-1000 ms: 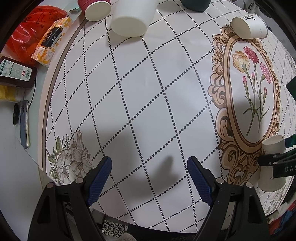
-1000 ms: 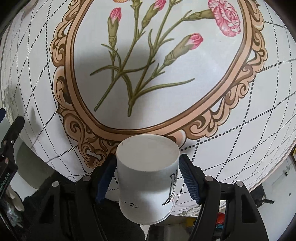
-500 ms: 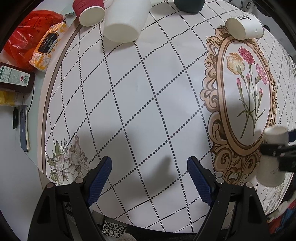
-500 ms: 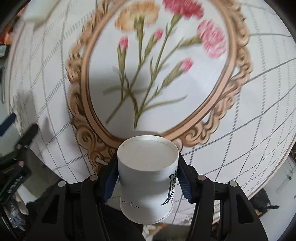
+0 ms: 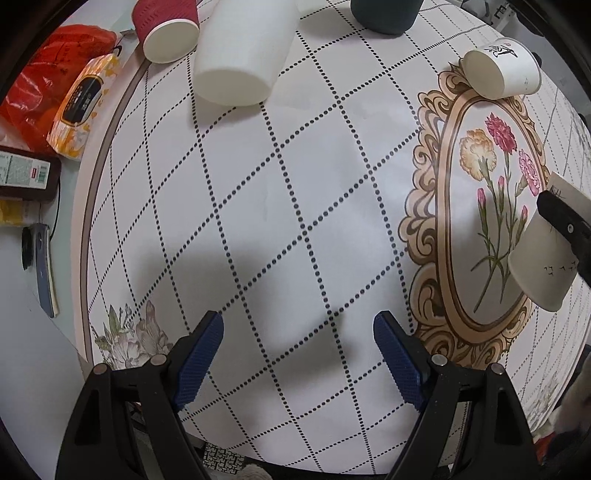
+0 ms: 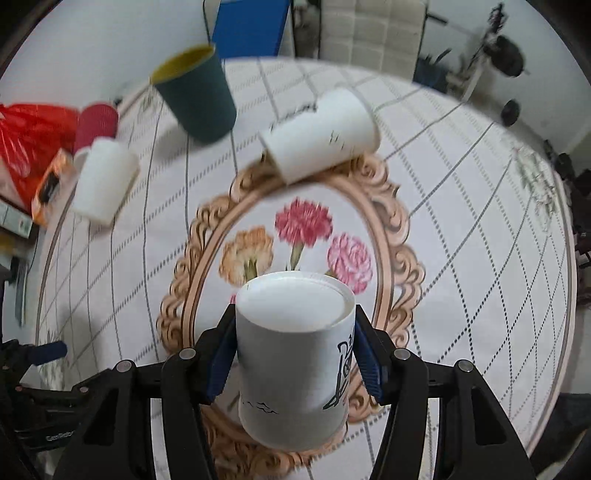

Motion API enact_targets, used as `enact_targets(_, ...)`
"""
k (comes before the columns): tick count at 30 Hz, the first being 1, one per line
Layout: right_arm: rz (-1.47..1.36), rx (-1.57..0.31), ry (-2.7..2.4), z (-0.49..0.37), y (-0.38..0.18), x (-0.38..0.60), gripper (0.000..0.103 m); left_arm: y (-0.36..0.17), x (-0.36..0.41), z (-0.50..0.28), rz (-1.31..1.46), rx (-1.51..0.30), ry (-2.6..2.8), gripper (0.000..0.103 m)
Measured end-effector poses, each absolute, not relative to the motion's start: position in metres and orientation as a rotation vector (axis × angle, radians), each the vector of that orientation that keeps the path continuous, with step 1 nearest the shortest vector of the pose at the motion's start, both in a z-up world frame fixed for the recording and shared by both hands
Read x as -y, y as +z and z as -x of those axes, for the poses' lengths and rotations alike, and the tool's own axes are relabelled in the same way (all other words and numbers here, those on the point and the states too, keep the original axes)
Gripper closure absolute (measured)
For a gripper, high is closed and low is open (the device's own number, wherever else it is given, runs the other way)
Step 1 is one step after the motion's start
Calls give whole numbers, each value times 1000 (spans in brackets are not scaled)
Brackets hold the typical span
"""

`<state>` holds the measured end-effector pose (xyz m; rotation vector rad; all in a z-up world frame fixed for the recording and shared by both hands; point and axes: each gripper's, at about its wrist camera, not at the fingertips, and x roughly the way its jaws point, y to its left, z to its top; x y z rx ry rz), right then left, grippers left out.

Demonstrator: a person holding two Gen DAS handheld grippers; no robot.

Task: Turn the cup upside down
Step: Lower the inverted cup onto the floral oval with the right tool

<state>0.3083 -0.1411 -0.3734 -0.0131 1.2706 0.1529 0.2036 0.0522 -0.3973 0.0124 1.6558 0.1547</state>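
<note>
Right gripper [image 6: 293, 354] clamps paper cup [image 6: 291, 354], base forward, above tablecloth [image 6: 461, 206]. Left gripper [image 5: 298, 354] spread, idle. We finish rotation, lower rim flat.

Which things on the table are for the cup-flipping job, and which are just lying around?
For the job:
- white paper cup, base toward the camera
- right gripper, shut on that cup

Just lying around:
- left gripper, open, holding nothing
- second white paper cup, on its side
- dark green cup
- red cup
- plain white cup
- red plastic bag
</note>
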Motion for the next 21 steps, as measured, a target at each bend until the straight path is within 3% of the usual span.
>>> enact_targets(6,-17,-1170,118,-285,-370,143,42,-396,-54,-212,-41,-1654,139,20)
enact_targets(21,-76,-1201,77,-248,-372,155,42,-385,-11,-196,-88,-1628,82,20)
